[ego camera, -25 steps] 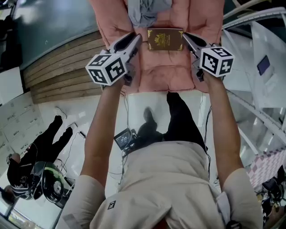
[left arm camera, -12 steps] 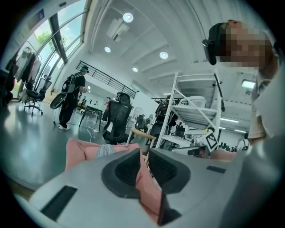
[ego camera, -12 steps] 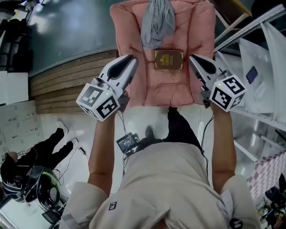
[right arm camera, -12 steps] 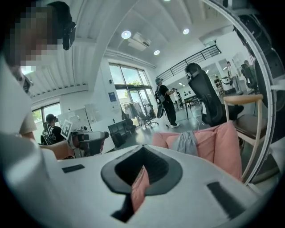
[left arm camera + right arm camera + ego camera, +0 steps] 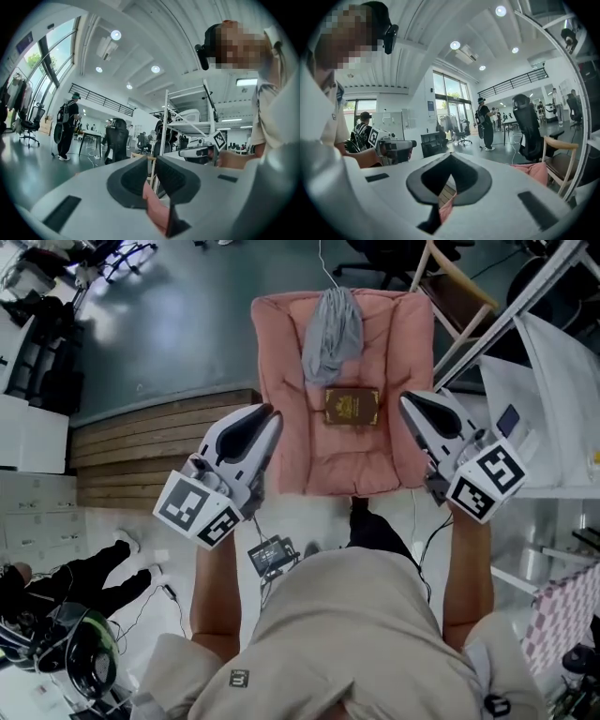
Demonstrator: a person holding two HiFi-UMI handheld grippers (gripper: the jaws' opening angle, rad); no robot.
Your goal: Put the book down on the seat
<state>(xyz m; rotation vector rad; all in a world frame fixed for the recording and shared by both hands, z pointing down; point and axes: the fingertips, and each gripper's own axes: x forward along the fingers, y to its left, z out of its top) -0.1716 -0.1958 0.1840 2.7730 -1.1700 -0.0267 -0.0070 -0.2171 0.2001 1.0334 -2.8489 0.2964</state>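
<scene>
The book (image 5: 352,407) lies flat on the seat (image 5: 281,456), long axis running left to right, just in front of a grey cloth (image 5: 330,329). It sits between the two tips, nearer the right gripper (image 5: 409,401). That one and the left gripper (image 5: 267,415) are both closed and empty, so the task looks done

Book (image 5: 352,407) lies on pink seat cushion (image 5: 394,352).
</scene>
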